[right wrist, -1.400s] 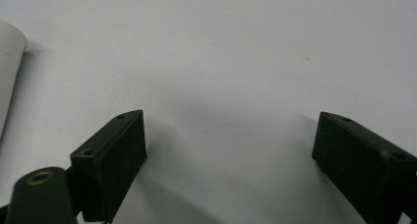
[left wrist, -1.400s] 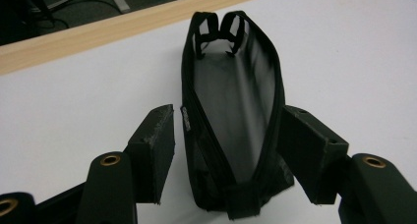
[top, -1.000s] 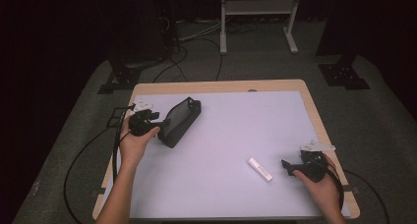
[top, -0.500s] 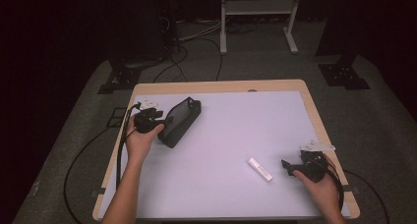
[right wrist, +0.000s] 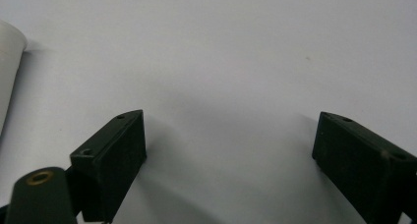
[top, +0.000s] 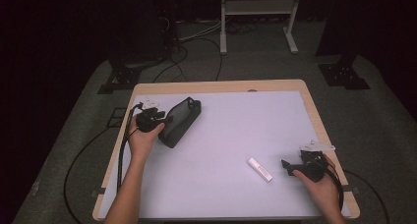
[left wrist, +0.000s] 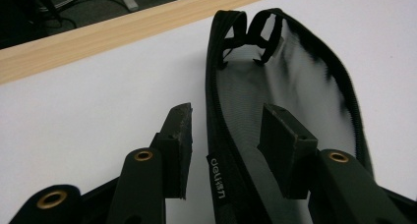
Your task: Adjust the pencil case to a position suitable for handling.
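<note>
High view, table: A person sits at a white-topped table (top: 226, 150) with a pale wooden rim, one forearm coming in from each lower corner, a dark floor with cables beyond.
High view, left gripper: The left gripper (top: 158, 120) sits at the near-left end of a black mesh pouch (top: 181, 121), which lies flat and aslant in the table's far-left part.
High view, right gripper: The right gripper (top: 289, 166) rests low near the table's right edge, pointing left toward a small white tube (top: 259, 169) that lies just beside it, not touching.
High view, distance: Pouch and tube lie well apart, with bare tabletop between them.
Left gripper view, jaws: The jaws have just been closing and straddle the pouch's zippered edge (left wrist: 219, 135), one on the bare table outside, the other over the mesh panel; a gap shows on each side, so the pads do not yet press it.
Left gripper view, pouch: The pouch's mouth gapes open, a small white brand label (left wrist: 216, 177) near the jaws, two loops at its far end.
Right gripper view, jaws: They stand wide apart over bare white tabletop with nothing between them.
Right gripper view, tube: The white tube's end (right wrist: 9, 52) shows at the left edge, clear of the jaws.
</note>
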